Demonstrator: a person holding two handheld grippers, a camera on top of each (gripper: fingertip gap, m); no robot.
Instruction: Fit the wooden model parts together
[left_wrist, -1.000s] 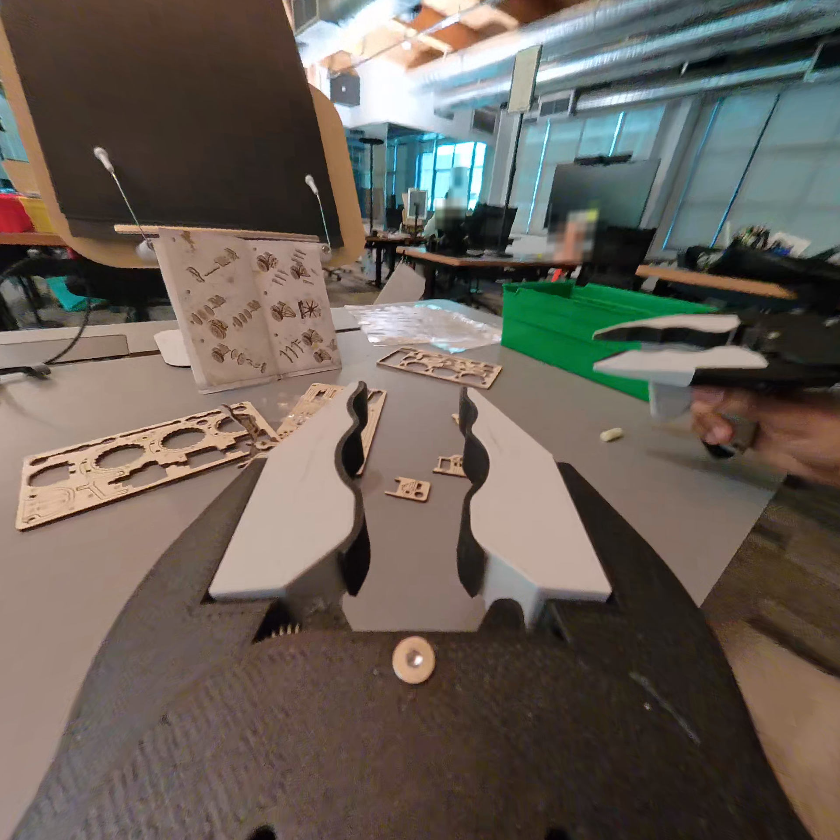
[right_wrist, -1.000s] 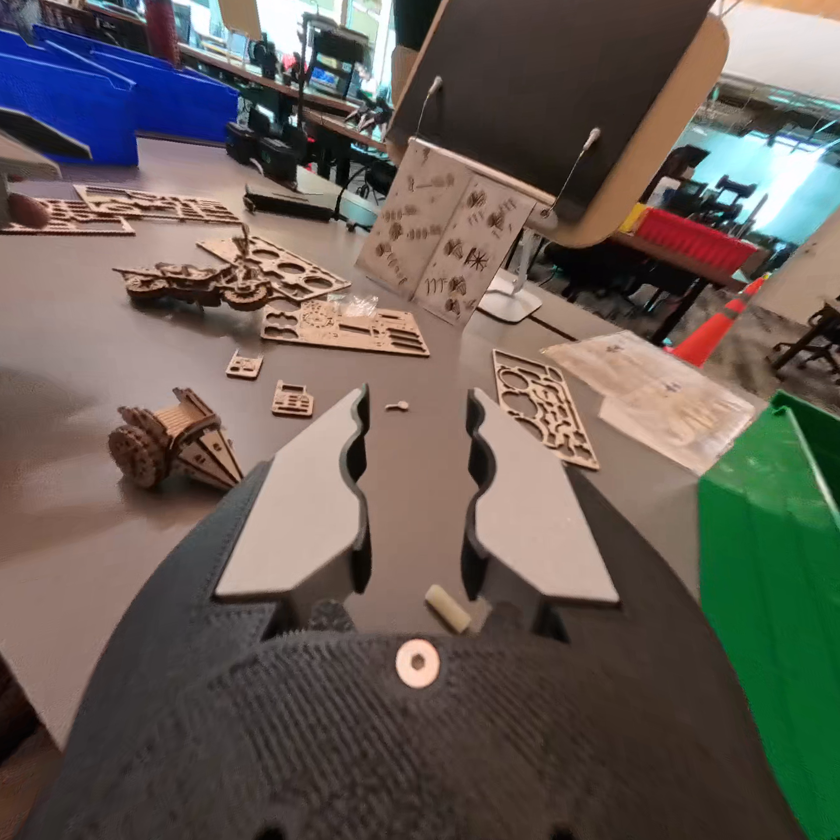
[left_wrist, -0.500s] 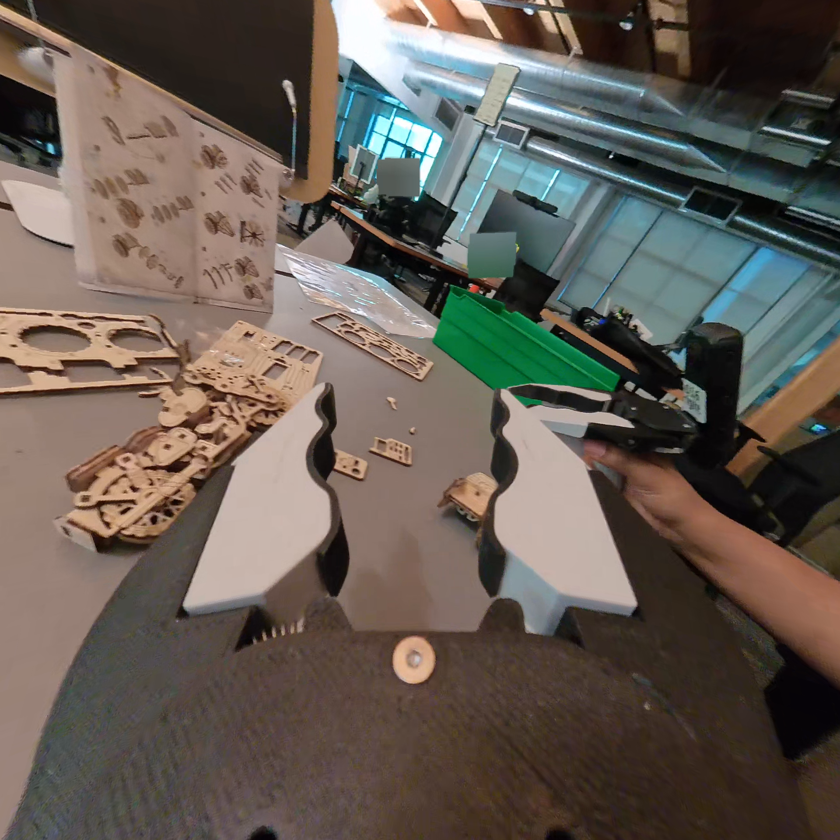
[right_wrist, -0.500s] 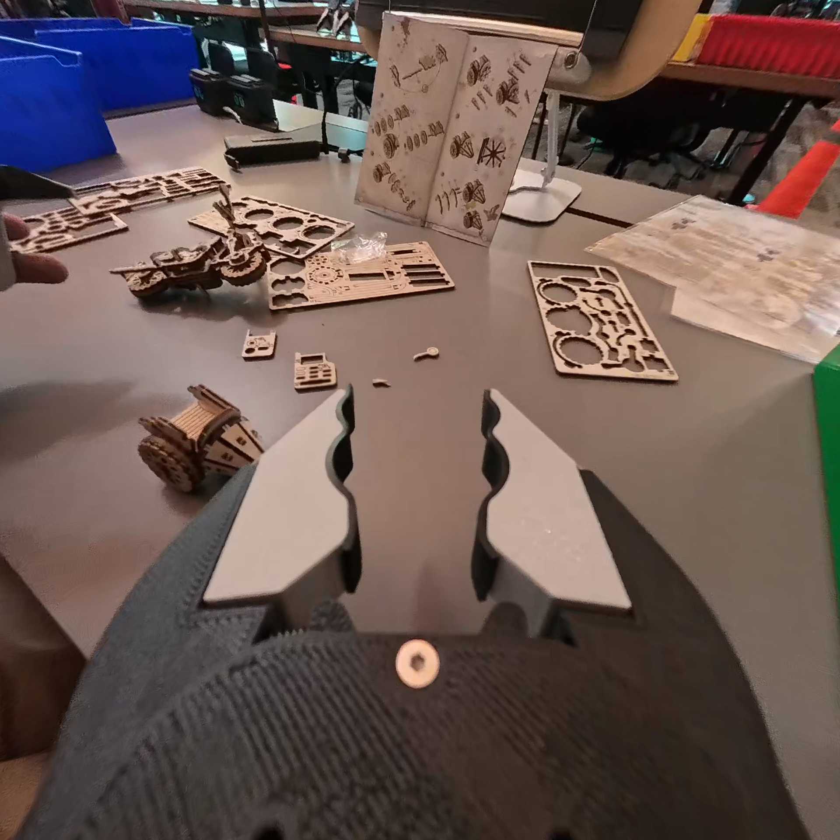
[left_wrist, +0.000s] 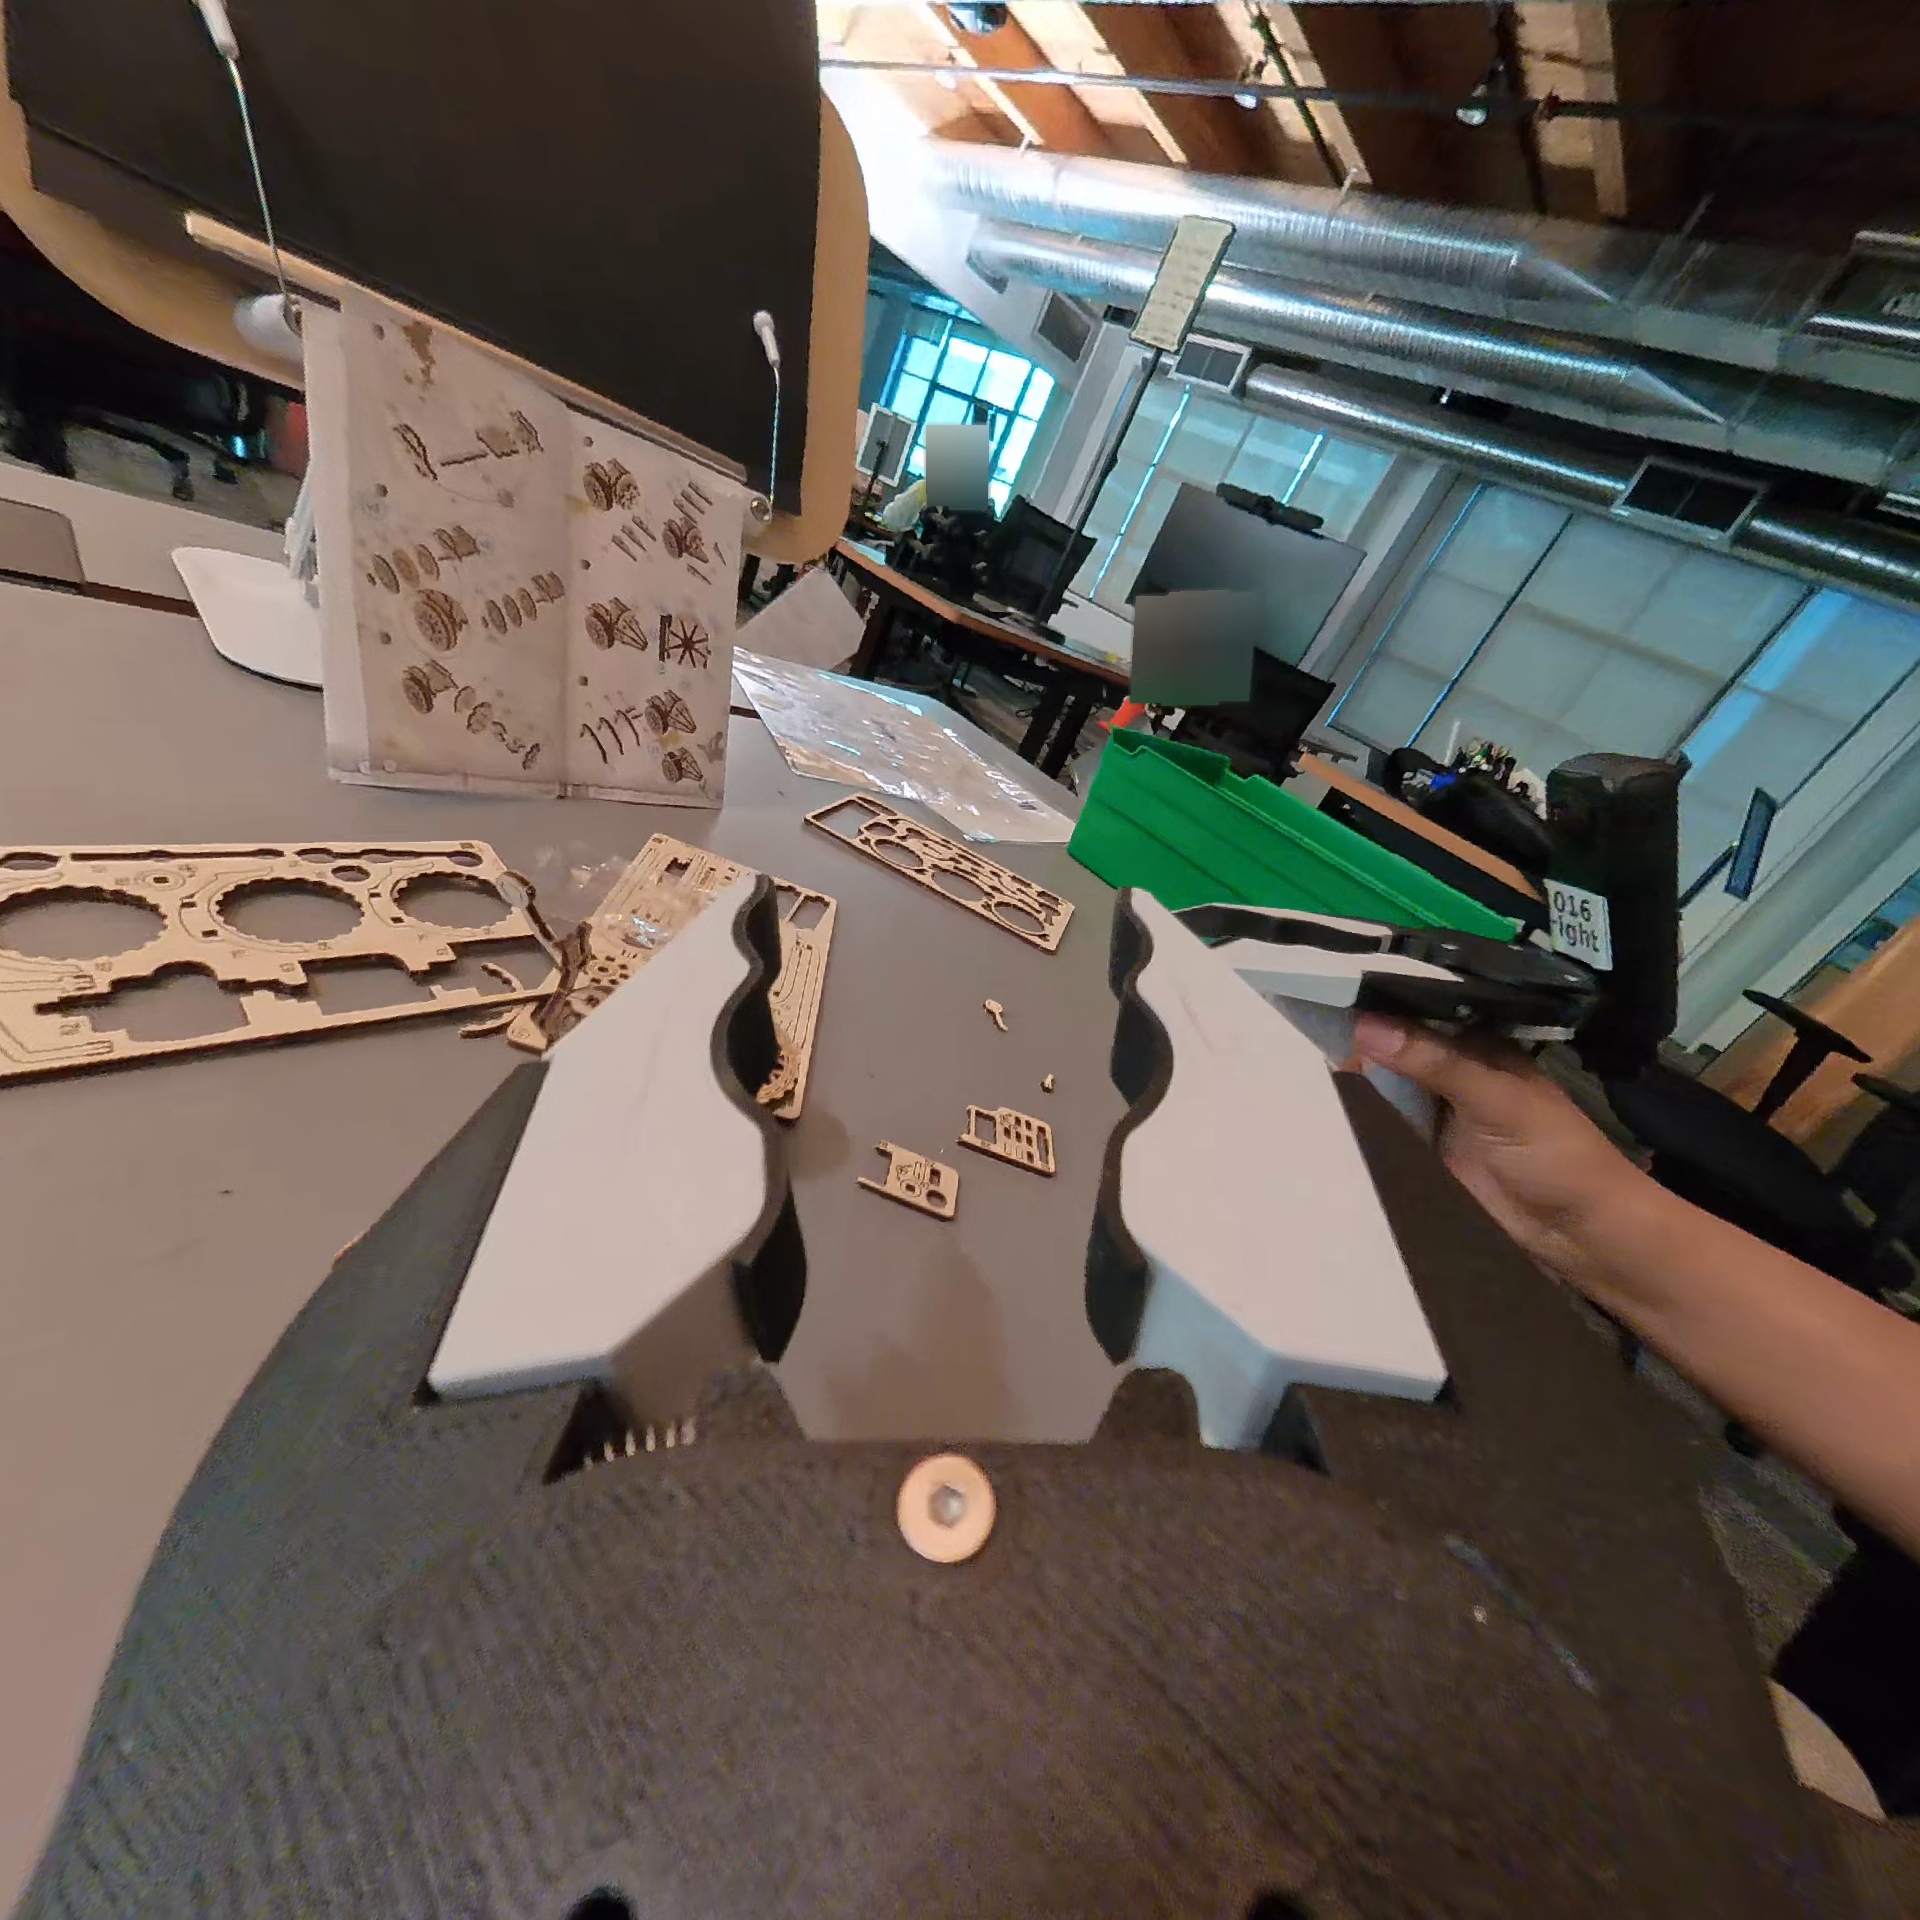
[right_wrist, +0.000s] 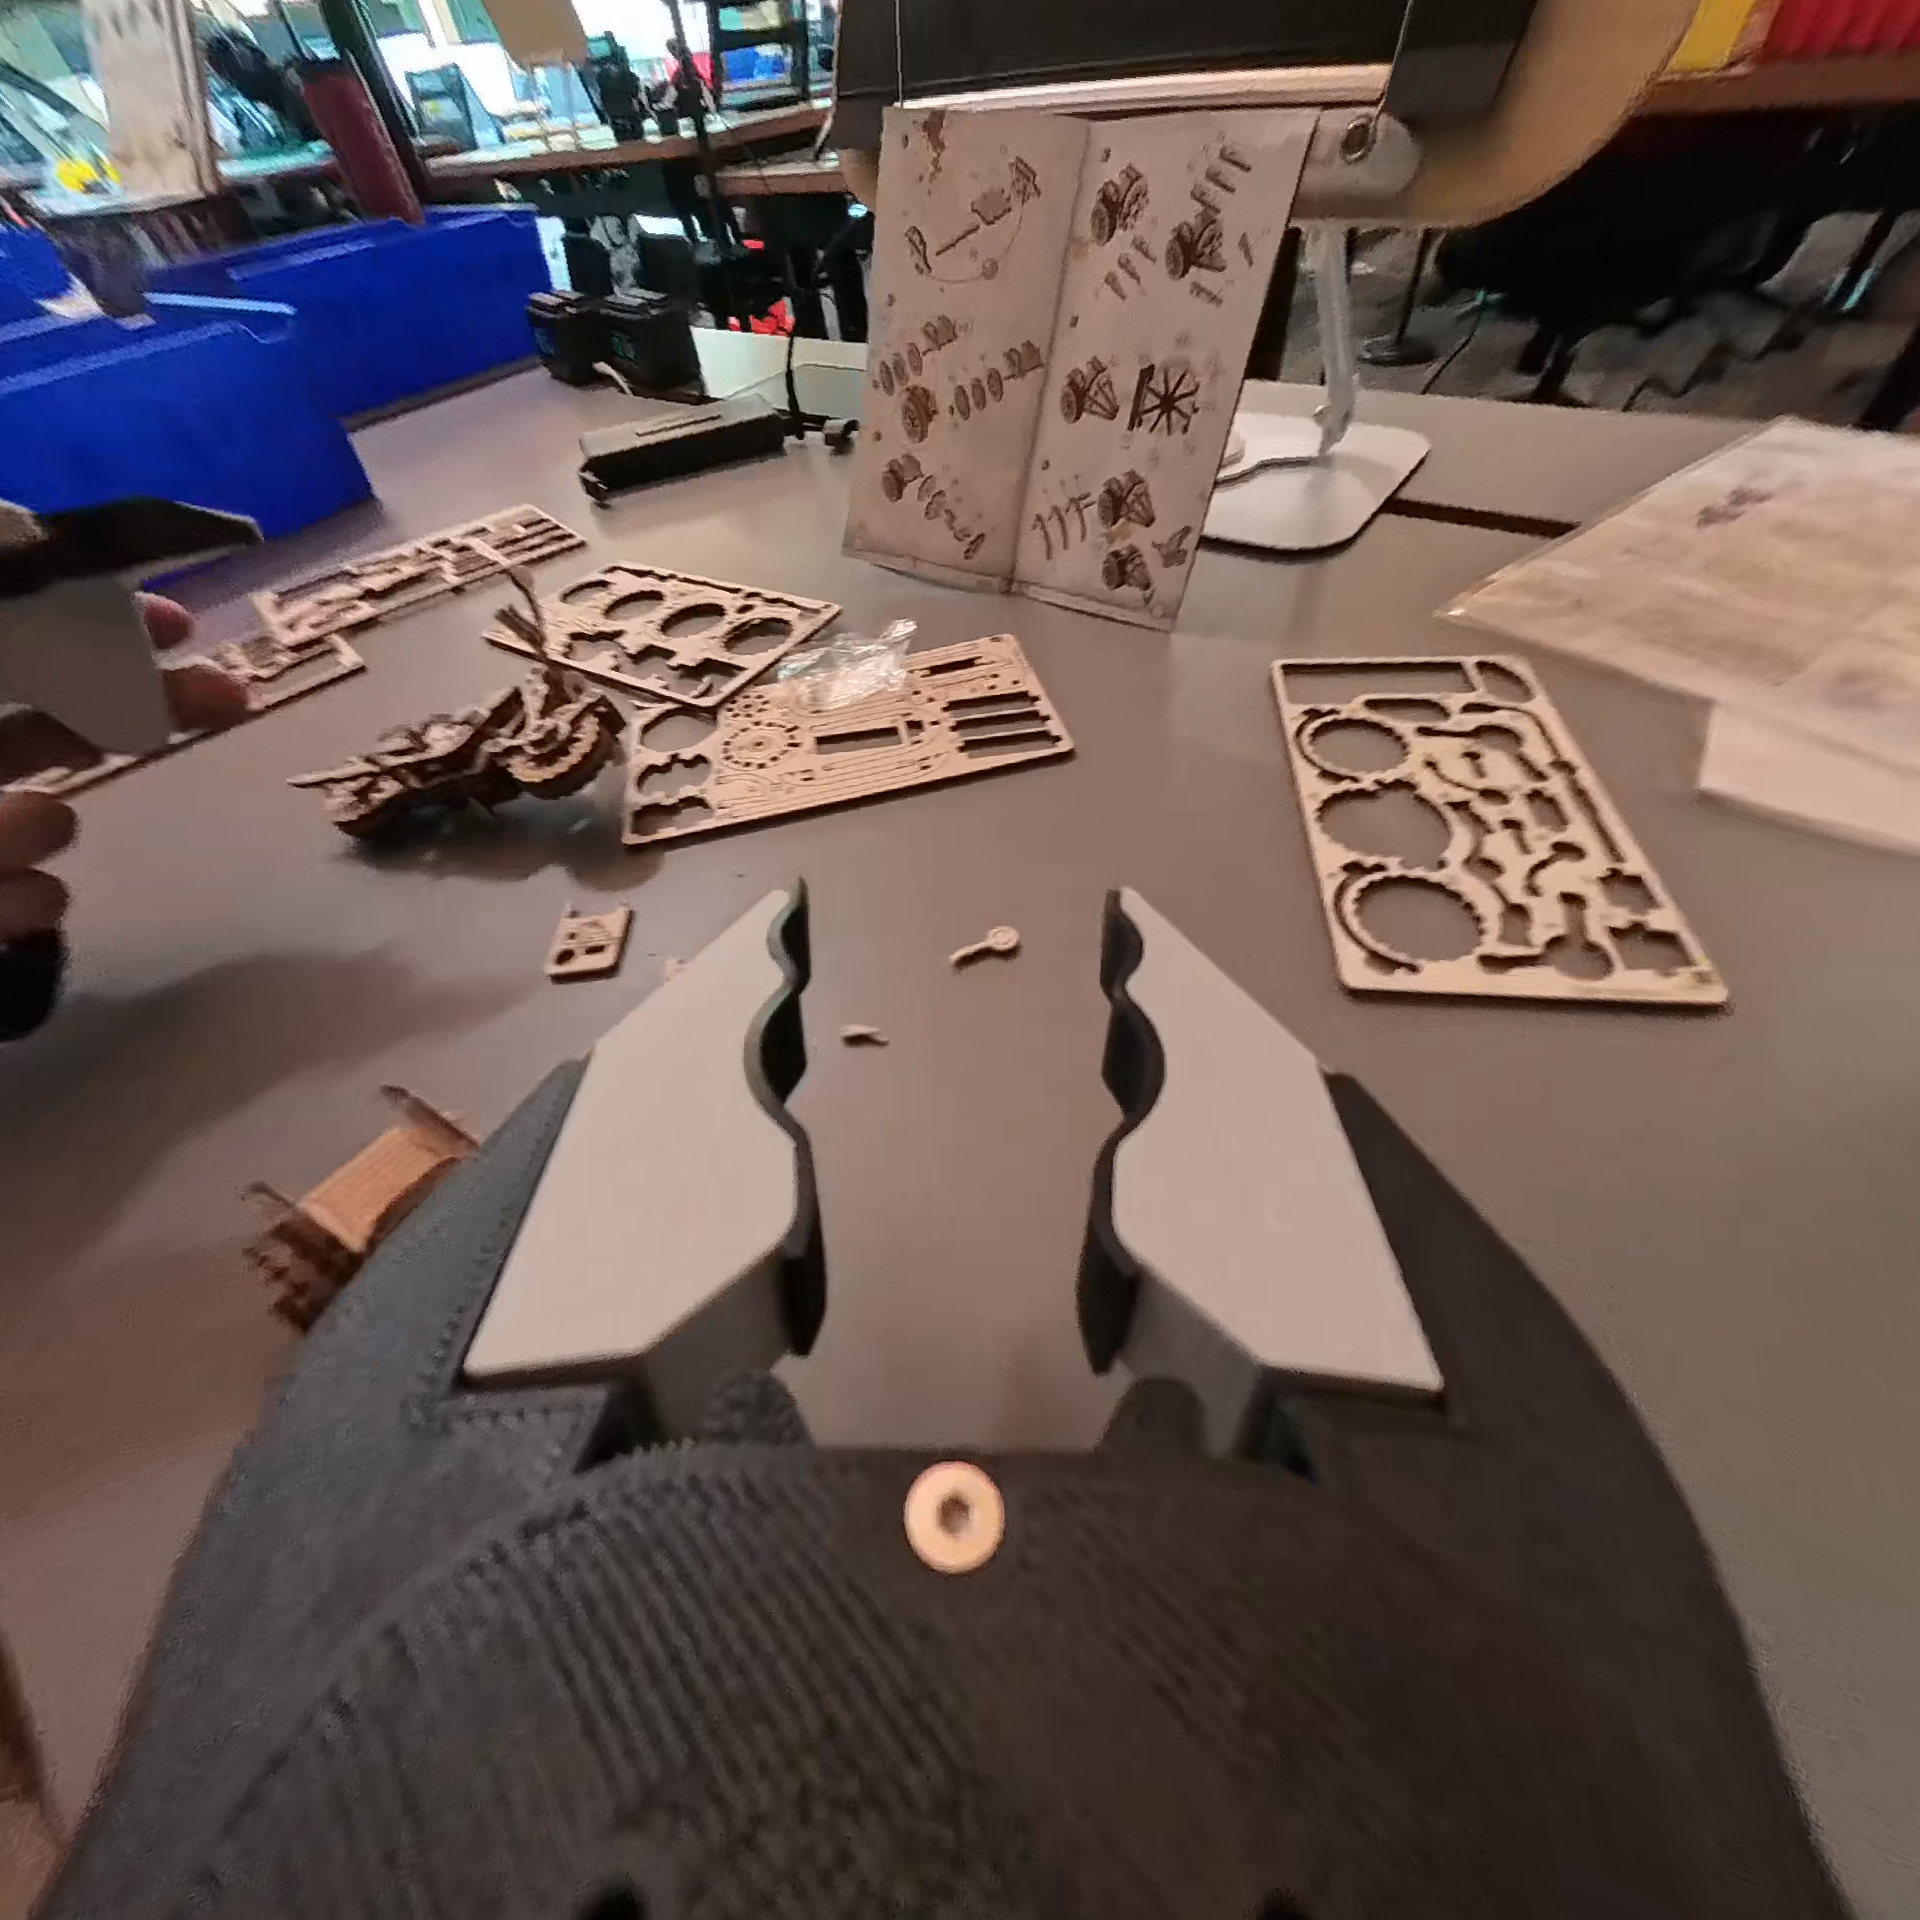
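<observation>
My left gripper (left_wrist: 945, 914) is open and empty above the grey table (left_wrist: 208, 1195). Two small flat wooden pieces (left_wrist: 909, 1179) lie between its fingers. My right gripper (right_wrist: 954, 914) is open and empty, over a small key-shaped piece (right_wrist: 987, 945). It also shows in the left wrist view (left_wrist: 1299, 951), held by a hand at the right. A part-built wooden model (right_wrist: 468, 758) lies ahead to the left. A small wheeled sub-assembly (right_wrist: 353, 1195) sits at the lower left, partly hidden by my right gripper. Another flat piece (right_wrist: 587, 940) lies near it.
Punched wooden sheets (right_wrist: 842, 738) (right_wrist: 1486, 831) (left_wrist: 239, 945) lie spread about. An instruction booklet (right_wrist: 1060, 364) stands at the back under a stand. A green bin (left_wrist: 1247, 842) is at the right, blue bins (right_wrist: 187, 395) at the far left, and bagged papers (right_wrist: 1714, 592) at the back right.
Both grippers have opened wider. The right gripper has moved forward over the table, so the wheeled sub-assembly now sits low at its left. The left view has swung back leftward.
</observation>
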